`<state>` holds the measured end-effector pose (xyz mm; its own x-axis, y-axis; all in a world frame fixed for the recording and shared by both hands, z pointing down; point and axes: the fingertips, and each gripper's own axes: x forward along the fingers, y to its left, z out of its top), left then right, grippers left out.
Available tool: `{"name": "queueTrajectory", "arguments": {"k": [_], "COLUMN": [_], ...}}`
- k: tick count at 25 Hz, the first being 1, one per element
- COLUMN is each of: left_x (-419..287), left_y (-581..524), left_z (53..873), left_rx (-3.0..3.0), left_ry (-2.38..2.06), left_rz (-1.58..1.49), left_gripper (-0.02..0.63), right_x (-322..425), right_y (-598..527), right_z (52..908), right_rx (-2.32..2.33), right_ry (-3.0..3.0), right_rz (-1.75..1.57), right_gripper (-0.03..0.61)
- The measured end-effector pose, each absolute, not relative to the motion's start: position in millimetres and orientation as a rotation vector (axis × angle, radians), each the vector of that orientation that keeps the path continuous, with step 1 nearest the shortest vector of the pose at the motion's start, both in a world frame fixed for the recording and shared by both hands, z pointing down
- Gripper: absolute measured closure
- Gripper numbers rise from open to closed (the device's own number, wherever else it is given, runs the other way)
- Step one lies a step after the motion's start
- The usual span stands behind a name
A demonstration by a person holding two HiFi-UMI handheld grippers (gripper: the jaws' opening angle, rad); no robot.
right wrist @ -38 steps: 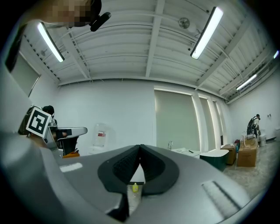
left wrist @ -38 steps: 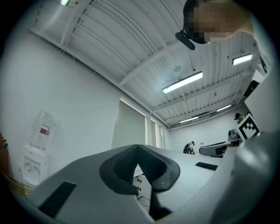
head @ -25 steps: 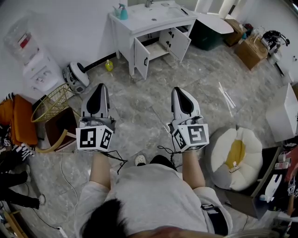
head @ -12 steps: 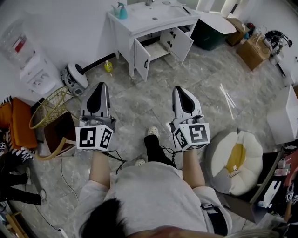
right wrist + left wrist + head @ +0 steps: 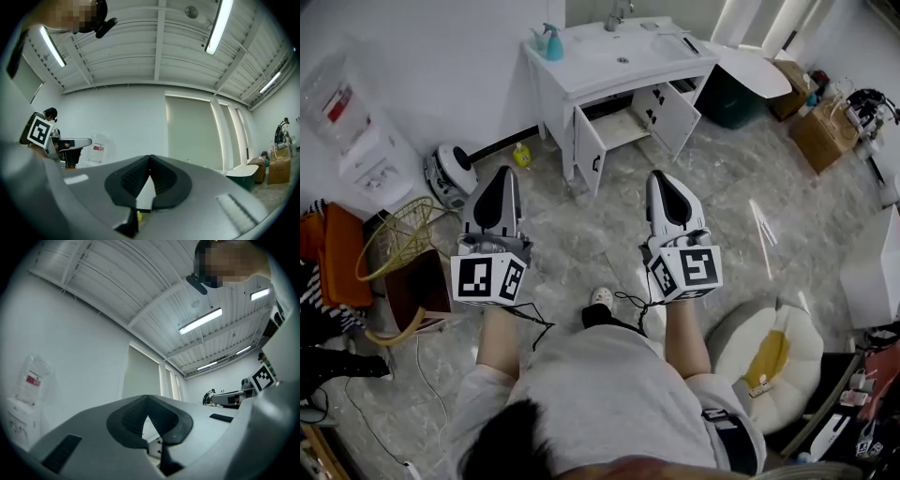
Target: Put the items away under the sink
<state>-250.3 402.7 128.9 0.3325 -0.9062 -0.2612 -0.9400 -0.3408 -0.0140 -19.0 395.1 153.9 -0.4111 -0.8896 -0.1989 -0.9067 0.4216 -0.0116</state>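
A white sink cabinet (image 5: 623, 70) stands against the far wall with both doors (image 5: 589, 141) swung open and a bare shelf inside. A teal spray bottle (image 5: 550, 43) stands on its counter at the left. On the floor left of the cabinet is a small yellow bottle (image 5: 521, 155), which also shows low in the right gripper view as the yellow bottle (image 5: 138, 216). My left gripper (image 5: 500, 176) (image 5: 148, 397) and right gripper (image 5: 660, 178) (image 5: 150, 157) are held side by side in front of me, pointing at the cabinet. Both are shut and empty, well short of the cabinet.
A water dispenser (image 5: 373, 141), a round white appliance (image 5: 450, 169) and a gold wire basket (image 5: 398, 236) are on the left. A white and yellow cushion (image 5: 769, 352) lies at the right. A dark bin (image 5: 731, 94) and a cardboard box (image 5: 823, 131) stand beyond the cabinet.
The person has walked toward the sink cabinet, which now sits lower and larger in the head view. Both grippers stayed shut and side by side.
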Motion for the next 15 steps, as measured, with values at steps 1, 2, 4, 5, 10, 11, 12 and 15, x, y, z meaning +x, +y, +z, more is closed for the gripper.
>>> {"name": "queueTrajectory", "arguments": {"k": [1, 2, 4, 5, 10, 11, 12, 15], "left_x": [-248.1, -246.1, -241.9, -239.3, -221.0, -217.7, -214.8, -206.8], "left_y": [392.4, 381.9, 361.5, 351.8, 304.2, 295.5, 287.3, 267.1], "left_z": [127.1, 125.4, 122.7, 122.2, 122.3, 122.6, 122.8, 124.1], "left_rx": [-2.420, -2.412, -2.400, -2.395, -2.377, -2.372, -2.368, -2.358], "left_ry": [1.706, 1.714, 1.728, 1.733, 1.744, 1.748, 1.751, 1.757], "left_rz": [0.311, 0.314, 0.320, 0.322, 0.327, 0.331, 0.337, 0.342], "left_gripper": [0.607, 0.606, 0.607, 0.607, 0.607, 0.607, 0.607, 0.606], "right_x": [-16.8, -14.6, -10.2, -7.8, 6.9, 10.0, 12.8, 19.6], "right_y": [383.2, 371.3, 348.5, 337.8, 288.9, 280.2, 272.1, 250.3], "right_z": [152.0, 150.2, 148.2, 148.1, 150.4, 151.2, 152.4, 157.3], "right_rx": [-1.584, -1.574, -1.558, -1.550, -1.518, -1.513, -1.508, -1.489], "right_ry": [2.500, 2.503, 2.511, 2.514, 2.534, 2.538, 2.541, 2.552], "right_rz": [0.146, 0.147, 0.146, 0.144, 0.144, 0.144, 0.143, 0.131], "right_gripper": [0.568, 0.568, 0.568, 0.568, 0.568, 0.568, 0.568, 0.568]}}
